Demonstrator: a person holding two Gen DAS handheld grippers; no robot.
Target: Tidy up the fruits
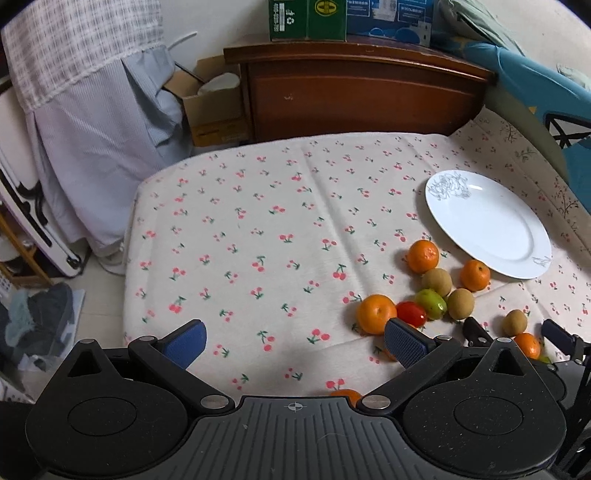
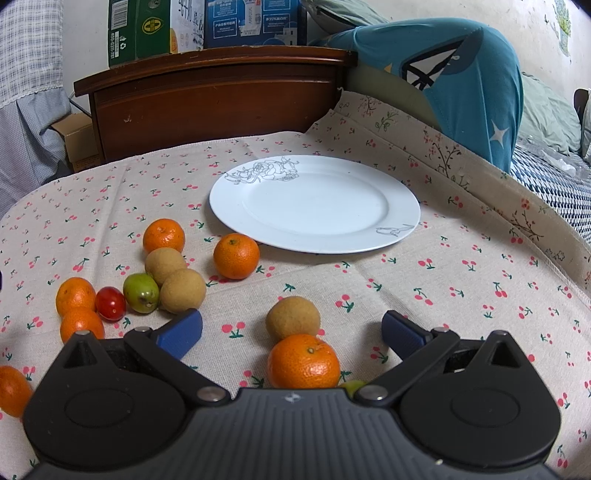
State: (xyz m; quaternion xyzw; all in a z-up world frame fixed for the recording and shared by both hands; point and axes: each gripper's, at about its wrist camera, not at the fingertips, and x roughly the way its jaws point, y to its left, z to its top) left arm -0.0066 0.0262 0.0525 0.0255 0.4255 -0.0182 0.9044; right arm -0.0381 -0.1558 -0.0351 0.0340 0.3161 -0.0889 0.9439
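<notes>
Behind the right tongs (image 2: pixel 291 332), a half-hidden green fruit (image 2: pixel 351 386).

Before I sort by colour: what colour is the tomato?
Red tomato, clearest in the right wrist view.

A home, a bedroom by the look of it. Worktop draped in a cherry-print cloth (image 2: pixel 461 295), domestic rather than industrial. Beyond its far edge, a dark wooden headboard (image 2: pixel 214 96) with cartons (image 2: pixel 155 29) stacked on top. To the far right, a teal cover (image 2: pixel 465 74) with a white star, green pillows (image 2: pixel 546 114) and checked bedding (image 2: pixel 554 184). On the left, hanging checked and pale blue fabric (image 1: pixel 92 110), an open cardboard box (image 1: pixel 214 107) on the floor, shoes (image 1: pixel 40 321) near the worktop's left corner. A white plate (image 2: pixel 402 210) with a line-drawn flower on the cloth, household crockery.
</notes>
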